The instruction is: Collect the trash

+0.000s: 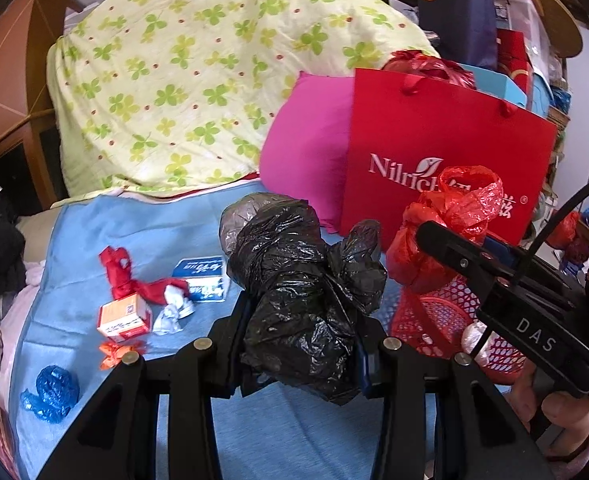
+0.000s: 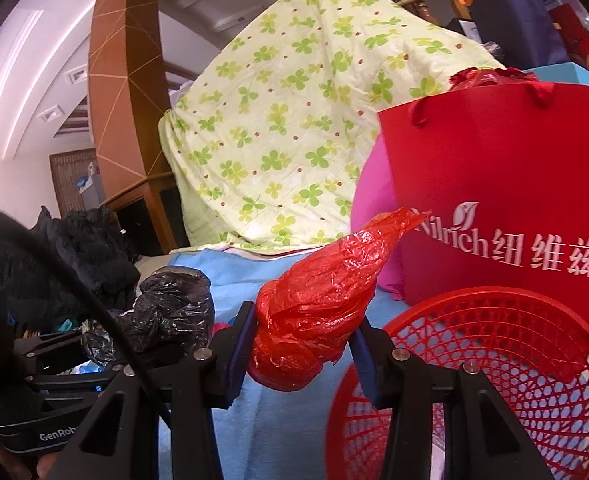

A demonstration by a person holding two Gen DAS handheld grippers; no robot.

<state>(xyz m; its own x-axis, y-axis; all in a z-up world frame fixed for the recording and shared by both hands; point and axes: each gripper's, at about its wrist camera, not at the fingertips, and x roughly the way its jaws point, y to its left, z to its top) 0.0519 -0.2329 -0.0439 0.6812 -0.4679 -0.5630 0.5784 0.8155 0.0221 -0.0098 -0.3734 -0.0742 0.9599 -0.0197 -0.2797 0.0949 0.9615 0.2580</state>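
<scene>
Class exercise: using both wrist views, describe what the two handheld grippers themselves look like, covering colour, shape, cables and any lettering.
Both are matte black plastic with angular, cut-out linkage arms and silver pins at the joints. The left gripper and the right gripper each have dark blue finger pads. A black cable runs along the right one, whose side reads "DAS". The left one's body shows white "GenRob" lettering. No sleeves can be told apart.

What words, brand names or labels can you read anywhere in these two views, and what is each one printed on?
"Nilrich 纽维兹 ®": white, on the red gift bag.
"DAS": on the right claw's black body, in the left view.
"GenRob", cut off by a cable: on the left claw's black body, in the right view.
Blue and white packet: print too blurred to read.
Orange and white box: print too small to read.
</scene>
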